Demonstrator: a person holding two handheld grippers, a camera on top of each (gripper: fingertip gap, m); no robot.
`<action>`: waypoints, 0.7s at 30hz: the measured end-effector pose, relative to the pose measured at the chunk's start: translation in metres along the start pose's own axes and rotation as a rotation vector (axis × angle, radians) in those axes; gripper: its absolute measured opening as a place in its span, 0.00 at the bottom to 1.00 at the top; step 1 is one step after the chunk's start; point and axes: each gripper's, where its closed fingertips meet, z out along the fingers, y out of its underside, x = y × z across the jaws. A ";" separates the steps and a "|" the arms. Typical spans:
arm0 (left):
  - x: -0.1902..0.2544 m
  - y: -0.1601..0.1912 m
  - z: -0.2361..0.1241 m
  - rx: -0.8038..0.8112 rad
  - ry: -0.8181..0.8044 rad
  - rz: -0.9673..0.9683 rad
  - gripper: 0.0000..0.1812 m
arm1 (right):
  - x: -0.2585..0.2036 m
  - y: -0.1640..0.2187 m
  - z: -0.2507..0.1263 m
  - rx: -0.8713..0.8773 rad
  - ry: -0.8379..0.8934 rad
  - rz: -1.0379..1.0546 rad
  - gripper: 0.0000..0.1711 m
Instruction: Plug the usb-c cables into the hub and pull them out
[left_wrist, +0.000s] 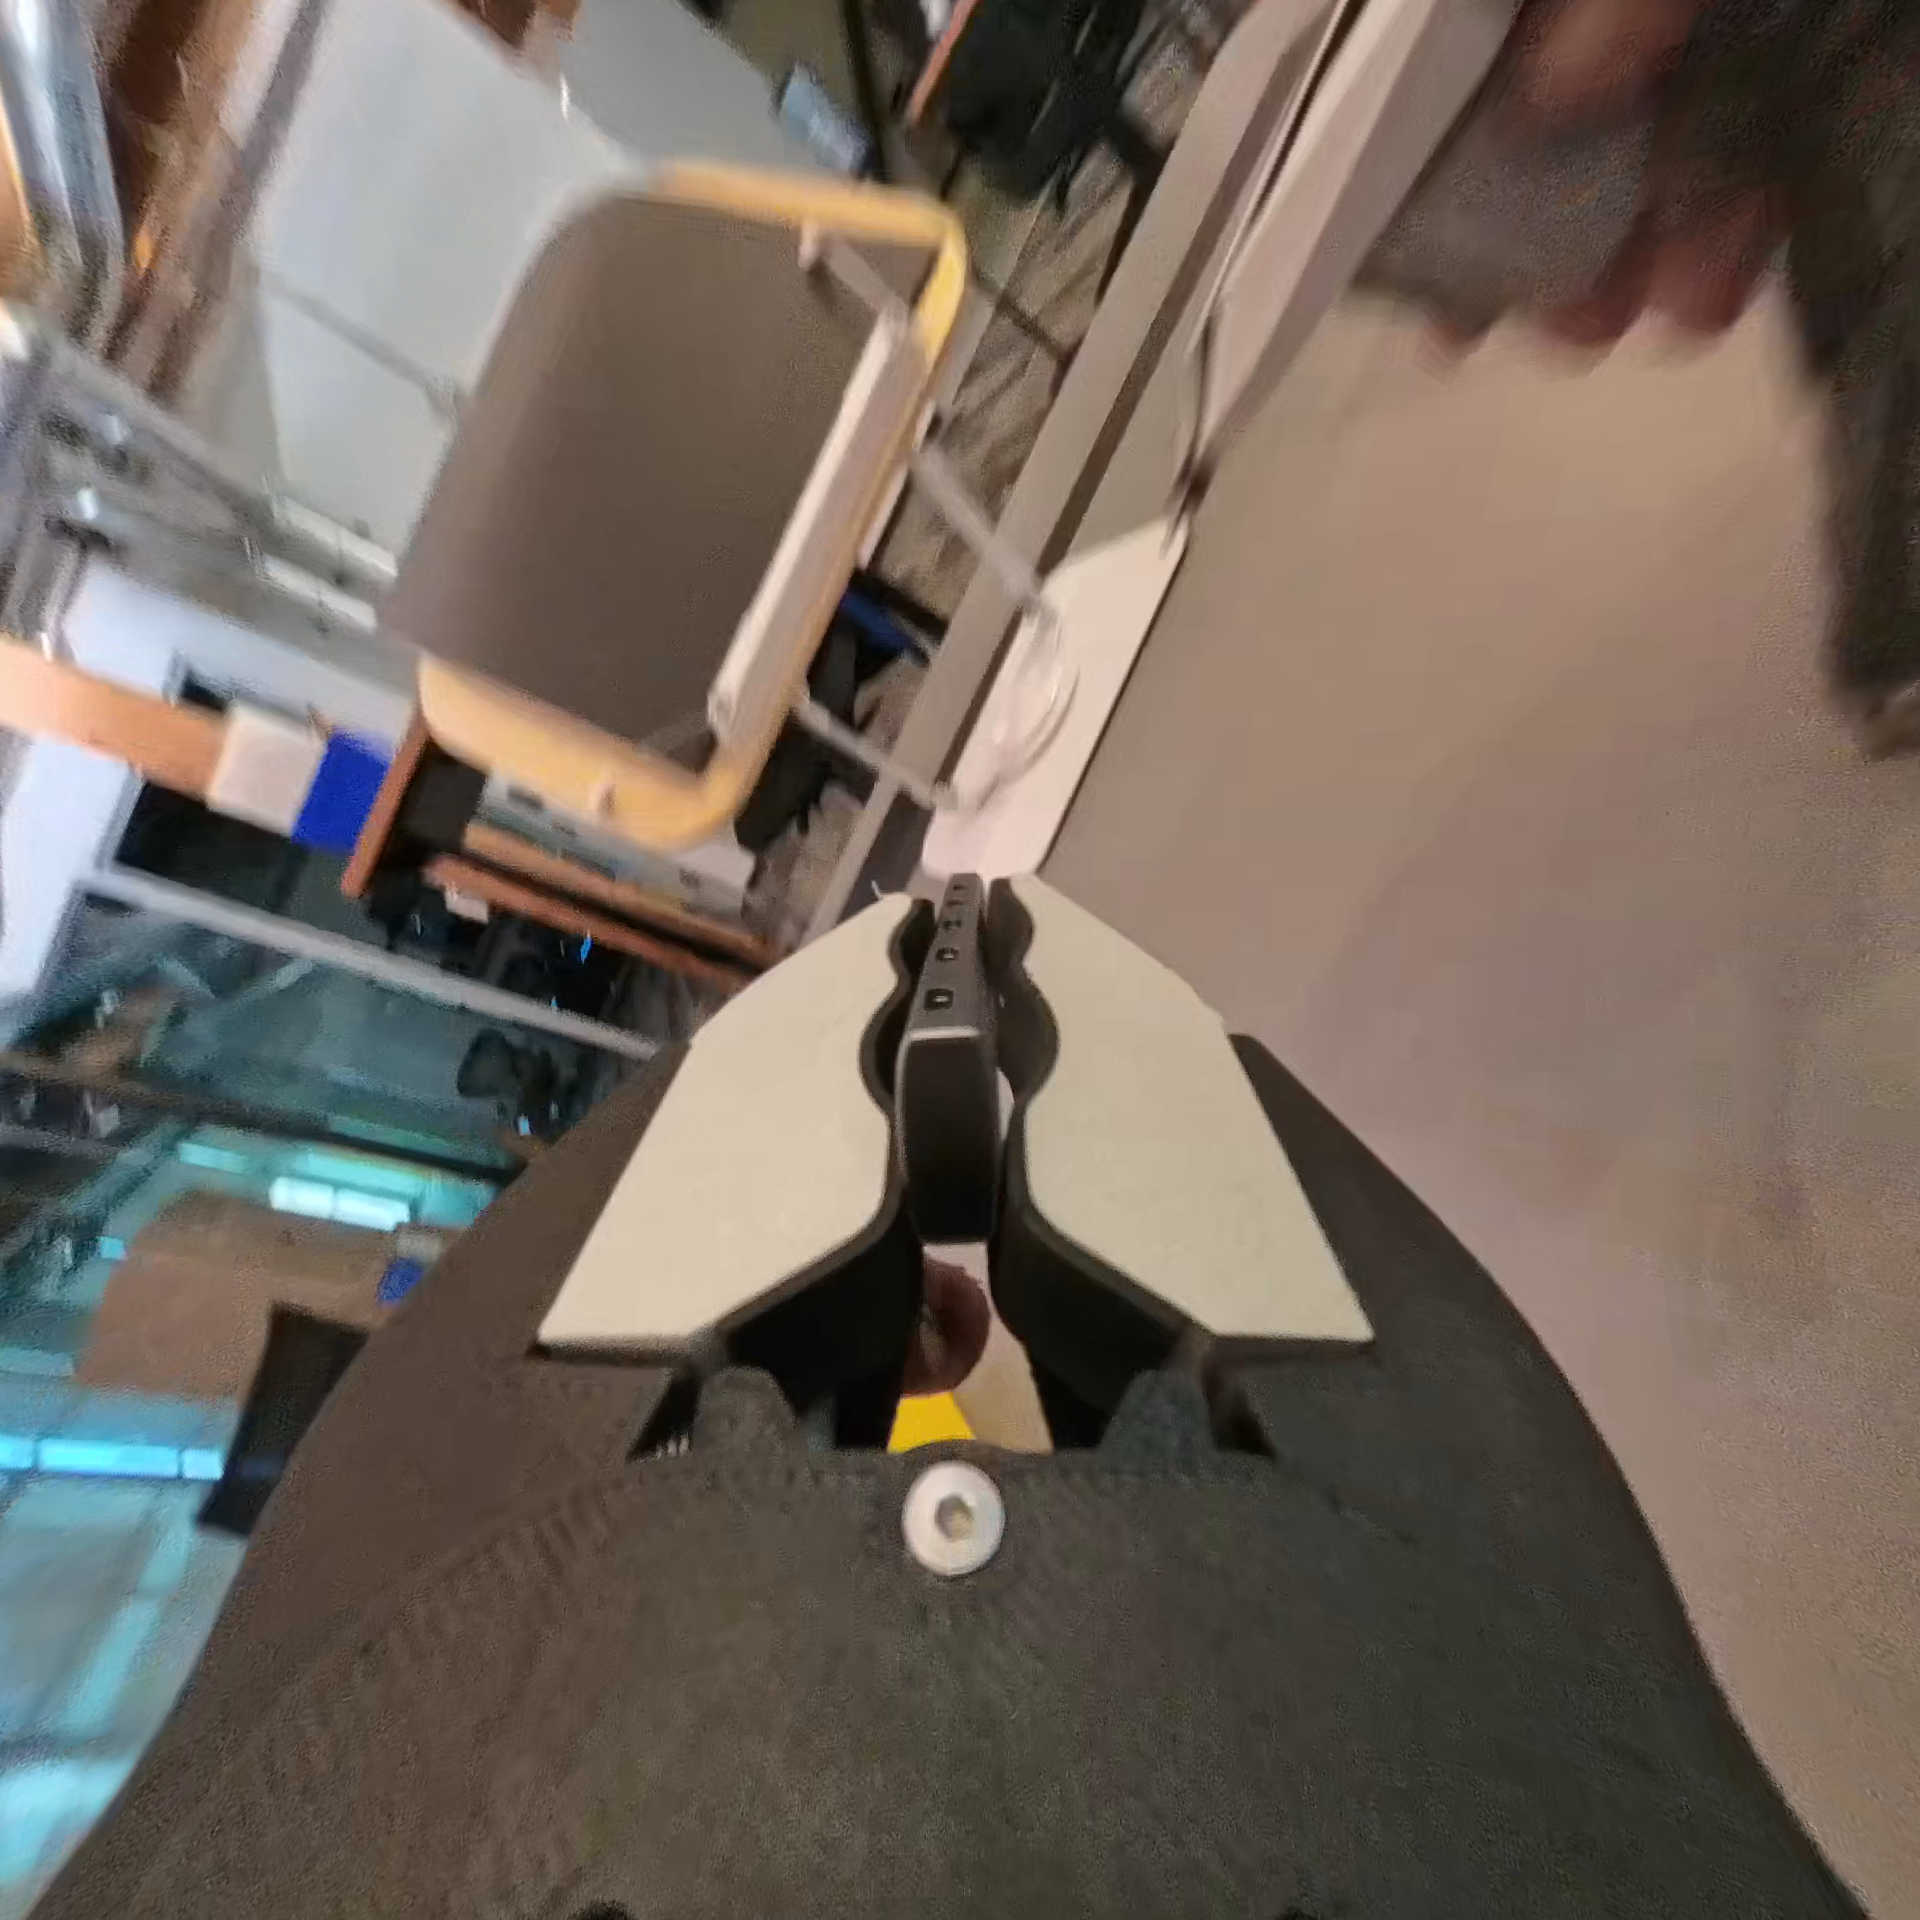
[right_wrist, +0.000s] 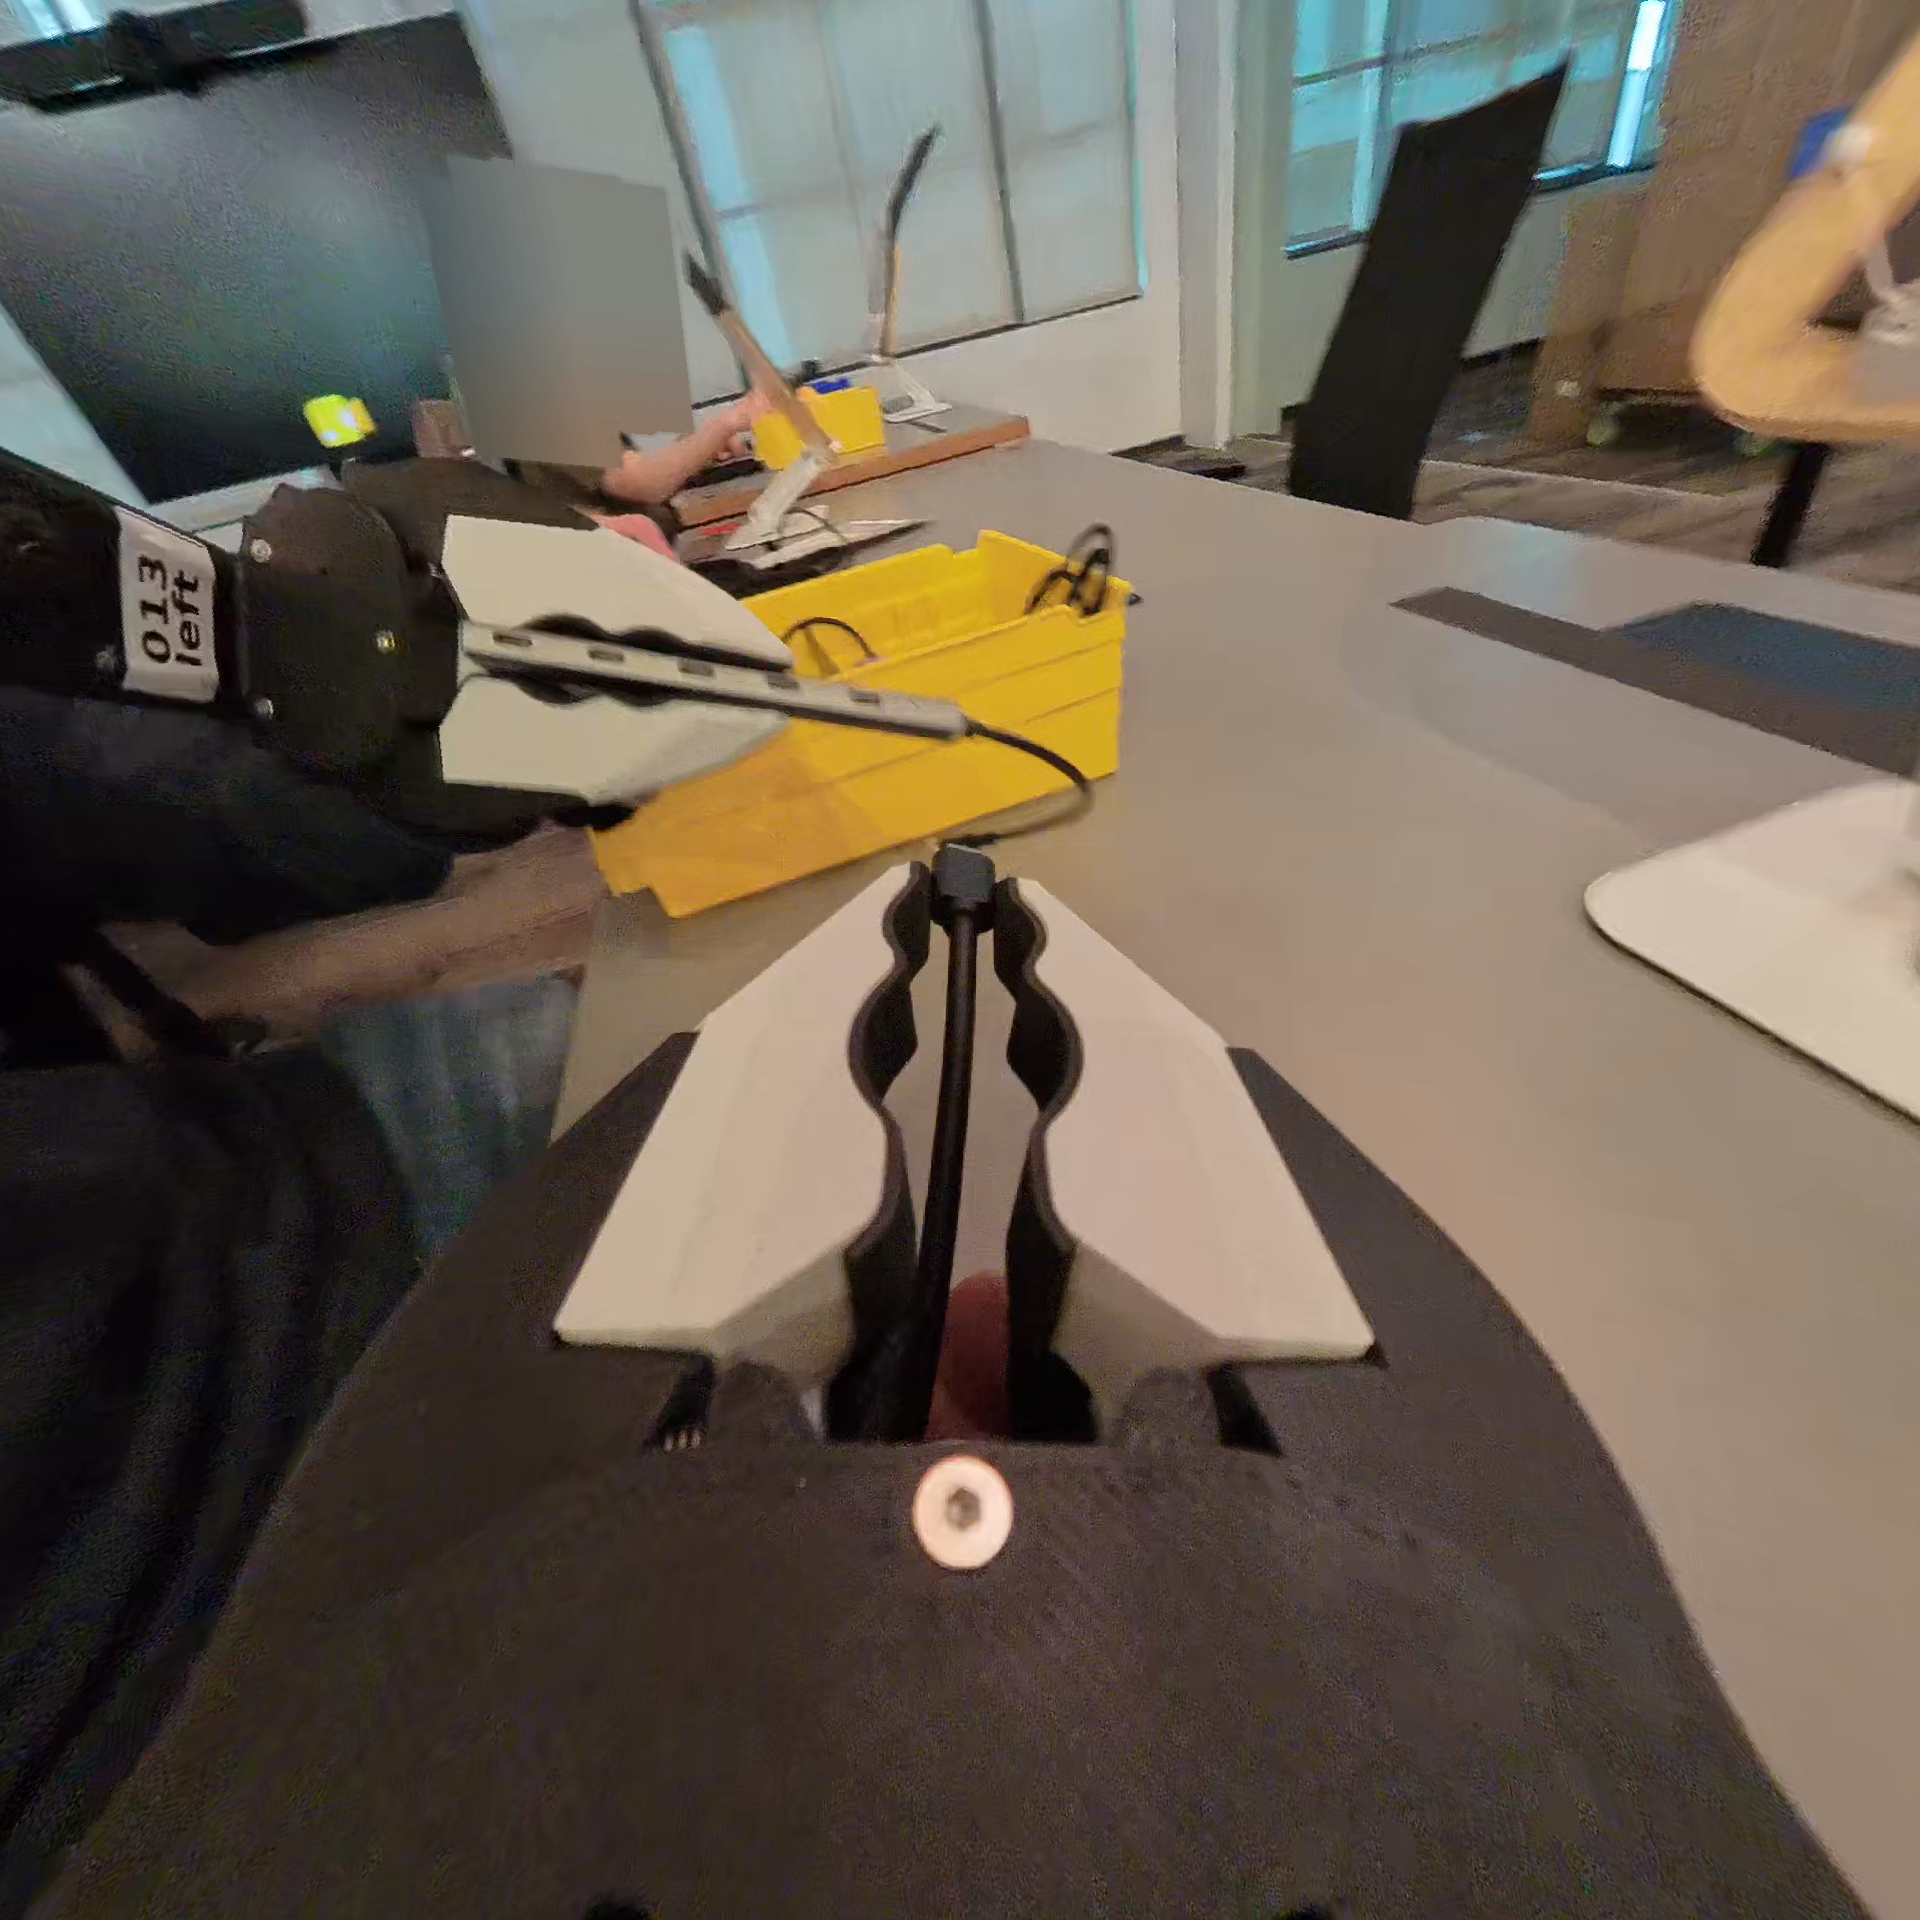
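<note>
Left gripper (right_wrist: 717, 675) clamping hub (right_wrist: 717, 673) flat, lifted above table (right_wrist: 1299, 831). Right gripper (right_wrist: 961, 883) pinching usb-c cable (right_wrist: 961, 997) by plug, not yet inserted, I'm judging; plugging and pulling both remaining. Hub's own lead (right_wrist: 1039, 790) looping just ahead of plug. Yellow bin (right_wrist: 935, 727) sitting behind, near hub.

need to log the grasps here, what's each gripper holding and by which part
The left gripper clamps the hub across its flat faces, near one end. The right gripper pinches a black usb-c cable just behind its plug.
</note>
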 end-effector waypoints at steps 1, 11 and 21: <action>0.007 -0.017 0.003 0.020 0.023 0.030 0.06 | -0.009 -0.003 0.007 -0.003 -0.023 -0.028 0.06; 0.028 -0.003 0.006 -0.077 0.099 0.076 0.06 | -0.022 0.022 0.015 -0.201 0.009 -0.250 0.06; 0.043 0.012 0.006 -0.122 0.158 0.141 0.06 | -0.010 0.091 -0.030 -0.617 0.123 -0.348 0.35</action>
